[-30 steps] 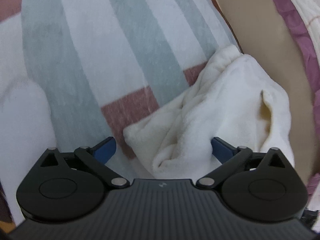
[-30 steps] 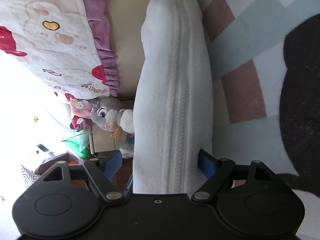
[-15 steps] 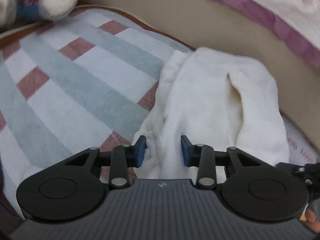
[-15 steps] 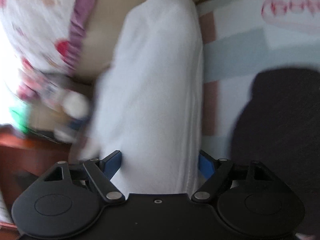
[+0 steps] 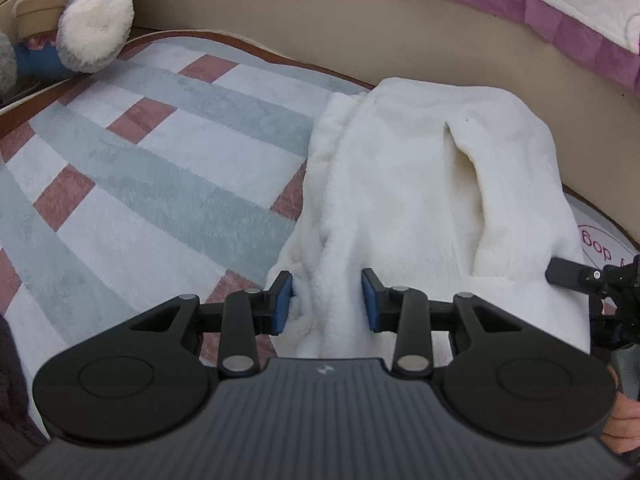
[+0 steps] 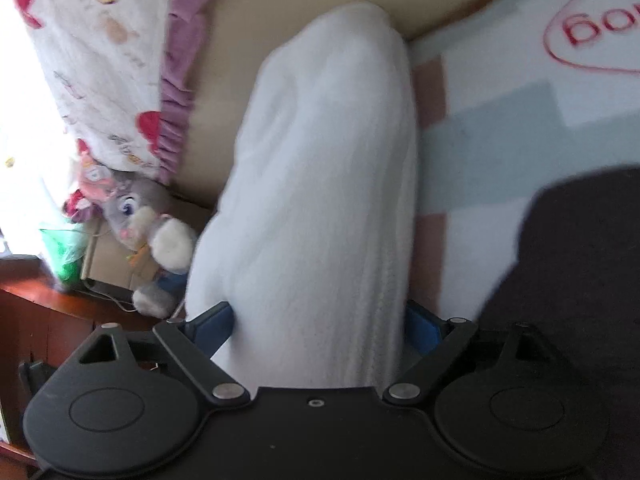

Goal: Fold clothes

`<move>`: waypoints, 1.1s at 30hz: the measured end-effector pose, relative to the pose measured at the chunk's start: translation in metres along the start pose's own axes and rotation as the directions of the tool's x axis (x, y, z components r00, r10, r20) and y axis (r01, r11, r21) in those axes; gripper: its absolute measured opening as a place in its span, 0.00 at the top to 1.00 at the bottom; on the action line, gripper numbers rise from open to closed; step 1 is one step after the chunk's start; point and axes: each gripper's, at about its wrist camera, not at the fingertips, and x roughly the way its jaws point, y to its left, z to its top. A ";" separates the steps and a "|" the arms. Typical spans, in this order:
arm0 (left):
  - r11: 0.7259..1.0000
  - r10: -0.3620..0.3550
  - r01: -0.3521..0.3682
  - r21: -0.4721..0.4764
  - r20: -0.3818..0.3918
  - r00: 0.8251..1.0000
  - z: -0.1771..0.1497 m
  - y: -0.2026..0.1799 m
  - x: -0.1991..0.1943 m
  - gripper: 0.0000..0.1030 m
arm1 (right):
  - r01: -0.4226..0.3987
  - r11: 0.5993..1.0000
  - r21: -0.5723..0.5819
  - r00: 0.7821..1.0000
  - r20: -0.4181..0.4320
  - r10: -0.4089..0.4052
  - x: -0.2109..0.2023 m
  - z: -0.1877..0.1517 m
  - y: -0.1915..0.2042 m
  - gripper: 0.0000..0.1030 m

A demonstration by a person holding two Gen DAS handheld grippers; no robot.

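A white fleece garment point(image 5: 400, 168) lies bunched along the far edge of a striped rug point(image 5: 140, 160). My left gripper point(image 5: 326, 304) is shut on a thick fold at the garment's near end, both blue pads pressed into the pile. In the right wrist view the same garment point(image 6: 328, 160) runs as a long roll away from my right gripper point(image 6: 316, 324). Its jaws are opening wide, the roll lies between them, and the pads do not squeeze it. Part of the right gripper's frame point(image 5: 580, 280) shows at the left wrist view's right edge.
A beige bed side point(image 5: 360, 32) under a quilt with a purple frill point(image 5: 520, 0) borders the rug. A grey plush toy point(image 5: 92, 28) sits at the far left corner. A dark garment point(image 6: 580, 260) lies on the rug to the right. A hand point(image 5: 624, 420) shows at the right edge.
My left gripper closed from wide open onto the garment's fold, then rose and rolled, bringing the plush toy into view. The right gripper rolled and its jaws spread a little.
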 end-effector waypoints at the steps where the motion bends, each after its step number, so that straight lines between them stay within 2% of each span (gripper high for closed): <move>1: 1.000 0.001 -0.001 0.001 -0.001 1.000 0.000 0.000 0.000 0.66 | 0.019 0.998 -0.057 1.000 0.001 -0.019 0.002 -0.001 0.006 0.15; 2: 1.000 0.003 -0.003 0.001 -0.002 1.000 0.000 0.000 -0.001 0.66 | 0.038 0.993 -0.113 0.999 0.004 -0.038 0.004 -0.002 0.013 0.26; 3: 1.000 0.005 -0.005 0.001 -0.004 1.000 0.000 0.000 -0.002 0.66 | 0.062 0.981 -0.186 0.998 0.027 -0.058 0.004 -0.005 0.022 0.30; 5: 1.000 0.020 -0.020 0.008 0.006 1.000 0.000 -0.002 -0.004 0.66 | 0.085 0.963 -0.257 0.996 0.056 -0.073 0.000 -0.007 0.039 0.42; 8: 0.997 0.056 -0.058 0.051 0.036 0.998 -0.001 -0.010 -0.010 0.69 | 0.113 0.929 -0.353 0.992 0.098 -0.083 -0.007 -0.010 0.066 0.47; 10: 0.989 0.082 -0.090 0.118 0.072 0.994 -0.002 -0.020 -0.016 0.85 | 0.123 0.904 -0.410 0.989 0.125 -0.077 -0.010 -0.014 0.085 0.49; 14: 0.969 0.099 -0.125 0.213 0.128 0.987 -0.003 -0.035 -0.026 0.85 | 0.138 0.849 -0.510 0.986 0.154 -0.068 -0.015 -0.023 0.116 0.50; 15: 0.969 0.096 -0.121 0.216 0.125 0.987 -0.003 -0.035 -0.026 0.85 | 0.133 0.853 -0.506 0.986 0.153 -0.063 -0.017 -0.023 0.119 0.50; 18: 0.990 0.065 -0.073 0.124 0.071 0.995 0.000 -0.018 -0.021 0.83 | 0.153 0.863 -0.481 0.984 0.151 -0.090 -0.021 -0.022 0.125 0.50; 20: 0.998 0.049 -0.051 0.041 0.043 0.998 0.002 -0.002 -0.018 0.74 | 0.201 0.872 -0.447 0.977 0.149 -0.149 -0.021 -0.019 0.116 0.50; 22: 0.998 0.064 -0.063 -0.016 0.034 0.997 0.002 0.008 -0.017 0.39 | 0.256 0.885 -0.389 0.966 0.134 -0.221 -0.014 -0.015 0.100 0.50; 23: 0.996 0.083 -0.081 -0.029 0.040 0.996 0.002 0.012 -0.017 0.32 | 0.284 0.889 -0.360 0.959 0.125 -0.256 -0.011 -0.013 0.092 0.50; 24: 0.994 0.105 -0.104 -0.039 0.041 0.994 0.001 0.014 -0.018 0.20 | 0.291 0.899 -0.328 0.957 0.111 -0.269 -0.010 -0.012 0.083 0.49; 25: 0.991 0.129 -0.128 -0.044 0.037 0.991 0.001 0.015 -0.018 0.12 | 0.283 0.909 -0.305 0.959 0.103 -0.264 -0.011 -0.011 0.077 0.48; 27: 0.990 0.135 -0.133 -0.045 0.027 0.991 0.001 0.015 -0.015 0.12 | 0.266 0.928 -0.260 0.964 0.086 -0.252 -0.012 -0.009 0.066 0.45; 29: 0.992 0.119 -0.118 -0.052 0.006 0.993 0.001 0.016 -0.012 0.10 | 0.270 0.925 -0.266 0.963 0.078 -0.259 -0.013 -0.009 0.066 0.42; 33: 0.985 0.012 -0.027 -0.170 -0.090 0.996 -0.003 0.032 0.004 0.07 | 0.271 0.937 -0.221 0.963 0.063 -0.263 -0.014 -0.009 0.059 0.38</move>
